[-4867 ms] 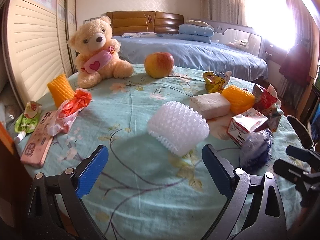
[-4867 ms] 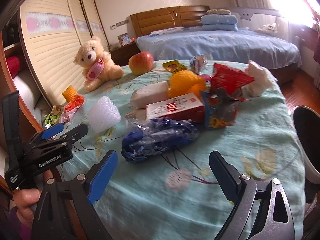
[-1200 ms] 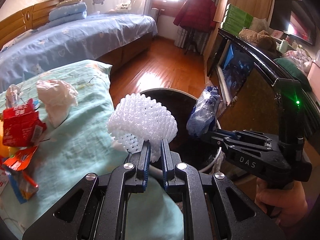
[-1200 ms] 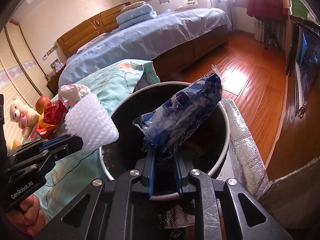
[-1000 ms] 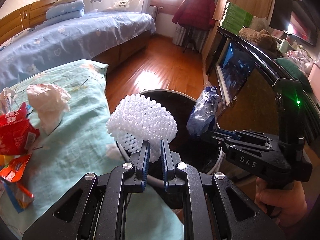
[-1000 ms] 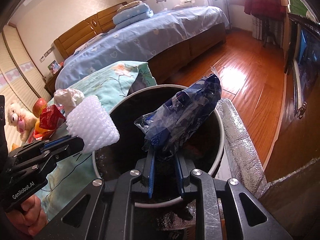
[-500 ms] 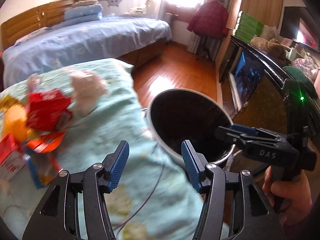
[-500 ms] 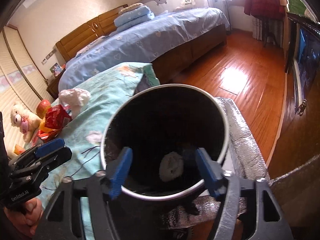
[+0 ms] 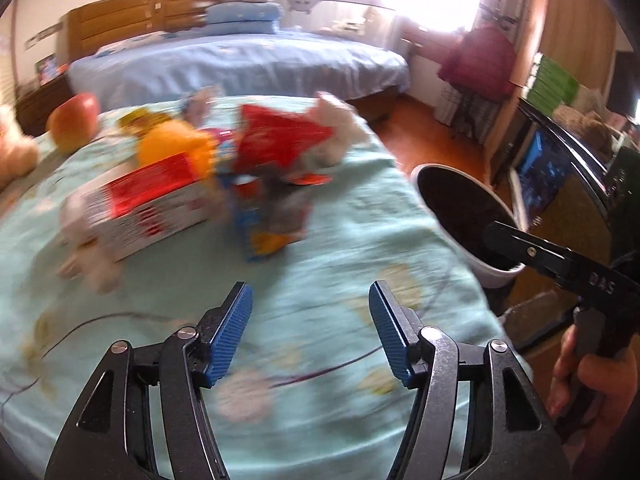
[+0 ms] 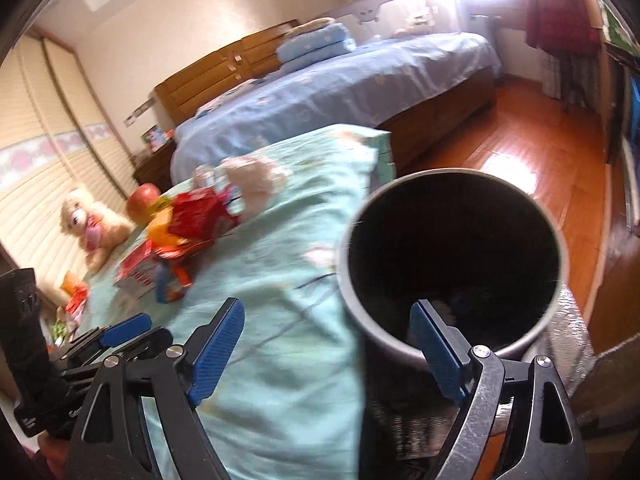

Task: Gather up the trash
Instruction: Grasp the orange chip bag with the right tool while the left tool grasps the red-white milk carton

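Observation:
My left gripper (image 9: 310, 330) hangs over the turquoise tablecloth (image 9: 344, 248), its jaws opening with nothing between them. Ahead of it lies a blurred heap of trash: a red and white carton (image 9: 148, 208), a red snack bag (image 9: 280, 140), a blue and orange wrapper (image 9: 266, 232) and a crumpled tissue (image 9: 336, 136). My right gripper (image 10: 328, 344) is also opening and empty, its right finger over the rim of the round trash bin (image 10: 560, 280). Dark and pale trash shows dimly at the bin's bottom. In the left wrist view the bin (image 9: 488, 268) stands beside the table's right edge.
An apple (image 9: 74, 122), an orange corn-shaped toy (image 9: 176, 148) and a teddy bear (image 10: 94, 224) sit further back on the table. A blue bed (image 9: 240, 64) stands behind. Wooden floor (image 10: 540, 148) lies beyond the bin. A dark cabinet with a screen (image 9: 544, 176) is at the right.
Both grippers opened and dropped the white foam net and the blue plastic bag into the bin. Since then both have swung left, the left one back over the table toward the trash heap.

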Available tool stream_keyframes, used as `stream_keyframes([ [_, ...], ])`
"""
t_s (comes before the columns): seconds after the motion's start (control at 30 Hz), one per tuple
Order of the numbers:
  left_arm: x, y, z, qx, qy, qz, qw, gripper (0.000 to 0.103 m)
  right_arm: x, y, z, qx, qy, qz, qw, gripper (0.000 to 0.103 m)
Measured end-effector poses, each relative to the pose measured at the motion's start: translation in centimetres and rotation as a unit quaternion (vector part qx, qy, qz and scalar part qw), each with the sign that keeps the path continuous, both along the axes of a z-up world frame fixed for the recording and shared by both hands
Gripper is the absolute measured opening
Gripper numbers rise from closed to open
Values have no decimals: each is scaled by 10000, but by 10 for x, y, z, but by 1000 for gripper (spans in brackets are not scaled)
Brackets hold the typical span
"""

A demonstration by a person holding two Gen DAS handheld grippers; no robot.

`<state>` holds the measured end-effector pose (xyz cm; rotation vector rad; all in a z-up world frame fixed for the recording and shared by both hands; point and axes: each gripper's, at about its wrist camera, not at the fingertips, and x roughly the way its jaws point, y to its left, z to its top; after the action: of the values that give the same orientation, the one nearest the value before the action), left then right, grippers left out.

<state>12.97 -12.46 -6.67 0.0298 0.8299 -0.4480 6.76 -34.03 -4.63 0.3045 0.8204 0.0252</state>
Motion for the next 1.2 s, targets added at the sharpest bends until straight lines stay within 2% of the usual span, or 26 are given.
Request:
stream_keyframes([
  [0.2, -2, 42, -1, -48, -15, 492, 9988, 68, 8, 42, -3, -81, 31, 385, 9992, 86],
  [0.47, 1, 80, -3, -81, 28, 818, 9966, 69, 19, 85, -5, -141, 71, 704, 9974, 86],
  [0.7, 15, 96, -4, -12, -10, 843, 9964, 71, 31, 108, -13, -219, 172, 843, 9960, 86],
  [0.93, 39, 107, -4, 139, -46, 578, 9982, 76, 46, 115, -19, -240, 258, 830, 9959, 85],
  [1.13, 69, 110, -5, 167, 59, 323, 9993, 77, 62, 120, -20, -209, 309, 785, 9962, 69],
  [1.2, 76, 110, -3, 176, -15, 295, 9994, 77, 69, 120, -22, -159, 354, 784, 9962, 63],
])
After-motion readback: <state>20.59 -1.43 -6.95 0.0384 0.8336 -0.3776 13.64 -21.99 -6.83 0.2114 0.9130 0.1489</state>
